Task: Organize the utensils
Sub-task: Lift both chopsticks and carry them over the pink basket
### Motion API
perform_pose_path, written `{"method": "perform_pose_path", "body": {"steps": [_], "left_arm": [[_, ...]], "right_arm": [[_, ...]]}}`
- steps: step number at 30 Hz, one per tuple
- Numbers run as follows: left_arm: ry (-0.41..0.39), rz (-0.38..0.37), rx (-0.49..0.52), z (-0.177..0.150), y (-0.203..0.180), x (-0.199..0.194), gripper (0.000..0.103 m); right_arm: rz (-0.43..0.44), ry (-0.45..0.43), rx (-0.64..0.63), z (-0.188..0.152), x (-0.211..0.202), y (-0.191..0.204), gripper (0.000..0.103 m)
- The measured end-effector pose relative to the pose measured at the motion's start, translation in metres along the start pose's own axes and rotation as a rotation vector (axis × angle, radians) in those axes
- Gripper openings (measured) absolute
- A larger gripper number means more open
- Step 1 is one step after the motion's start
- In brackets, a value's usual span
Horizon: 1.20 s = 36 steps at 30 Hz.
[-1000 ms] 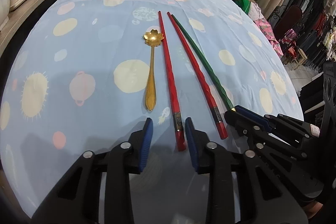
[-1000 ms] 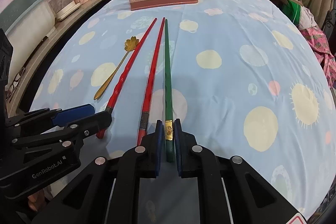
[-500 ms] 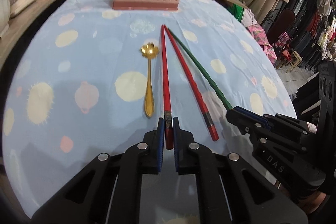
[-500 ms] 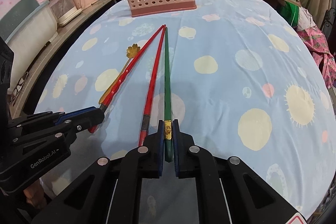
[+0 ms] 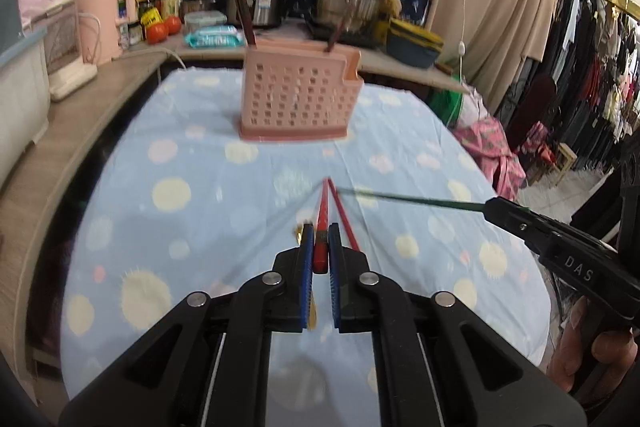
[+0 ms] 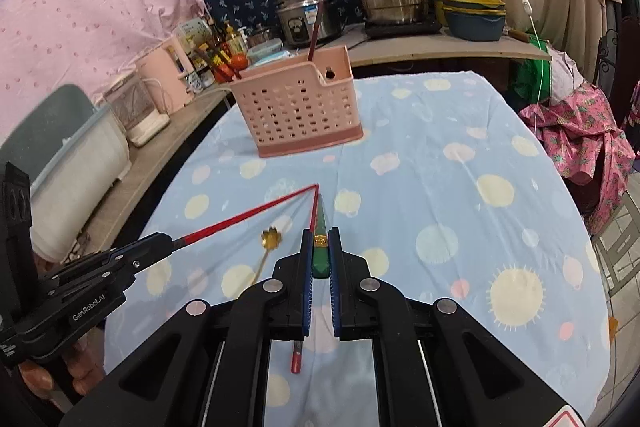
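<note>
The left gripper has its fingers pinched narrow on the thick butt end of a red chopstick, and the right gripper is likewise clamped on the butt of a green chopstick, just behind its gold band. Gripping at the heavy end leaves each long tapered shaft free in front, which suits sliding the tips down into the pink holder standing farther back on the bench. Both sticks are raised at the held end and slant forward; their tips seem to converge near the cloth, though motion blur makes it hard to tell whether they touch it. A second red chopstick lies flat on the cloth under the right gripper, and a gold spoon with a flower-shaped bowl rests between the two grippers, both waiting their turn. The sticks look lacquered and slick, with faceted or twisted shafts, so a firm pinch from the ribbed blue pads makes sense. The holder is rigid perforated plastic with a solid base, open at the top, and it already holds a couple of dark upright utensils. The bench cover is soft, creased, pale blue fabric printed with suns and planets.
</note>
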State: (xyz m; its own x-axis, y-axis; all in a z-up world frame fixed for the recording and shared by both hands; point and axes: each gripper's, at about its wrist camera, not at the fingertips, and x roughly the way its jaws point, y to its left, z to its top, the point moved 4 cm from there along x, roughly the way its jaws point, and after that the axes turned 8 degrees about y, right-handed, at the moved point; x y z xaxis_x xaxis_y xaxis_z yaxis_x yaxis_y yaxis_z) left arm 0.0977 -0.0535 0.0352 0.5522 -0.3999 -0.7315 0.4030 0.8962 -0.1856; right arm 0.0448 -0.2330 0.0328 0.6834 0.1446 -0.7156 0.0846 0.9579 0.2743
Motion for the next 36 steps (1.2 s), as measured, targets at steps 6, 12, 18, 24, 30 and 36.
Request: {"method": "perform_pose_path", "body": {"steps": [6,12,18,24,30,36], "left_arm": [[-0.097,0.019,0.001,0.045,0.005,-0.013,0.007],[-0.167,0.032,0.004,0.085,0.010,-0.016,0.007],[-0.234,0.047,0.014,0.126,0.011,-0.019,0.007],[-0.323,0.052,0.026,0.170,0.010,-0.035,0.007],[-0.429,0.052,0.030,0.215,0.005,-0.054,0.007],[-0.503,0.083,0.030,0.261,0.009,-0.058,0.007]], "right_arm": [[0.031,-0.073,0.014,0.042,-0.013,0.000,0.007],[0.028,-0.120,0.017,0.073,-0.012,-0.003,0.007],[0.026,-0.183,0.023,0.111,-0.015,-0.006,0.007],[0.042,-0.258,0.033,0.153,-0.022,-0.007,0.007],[0.081,-0.341,0.050,0.198,-0.029,-0.003,0.007],[0.102,-0.420,0.060,0.242,-0.030,0.005,0.007]]}}
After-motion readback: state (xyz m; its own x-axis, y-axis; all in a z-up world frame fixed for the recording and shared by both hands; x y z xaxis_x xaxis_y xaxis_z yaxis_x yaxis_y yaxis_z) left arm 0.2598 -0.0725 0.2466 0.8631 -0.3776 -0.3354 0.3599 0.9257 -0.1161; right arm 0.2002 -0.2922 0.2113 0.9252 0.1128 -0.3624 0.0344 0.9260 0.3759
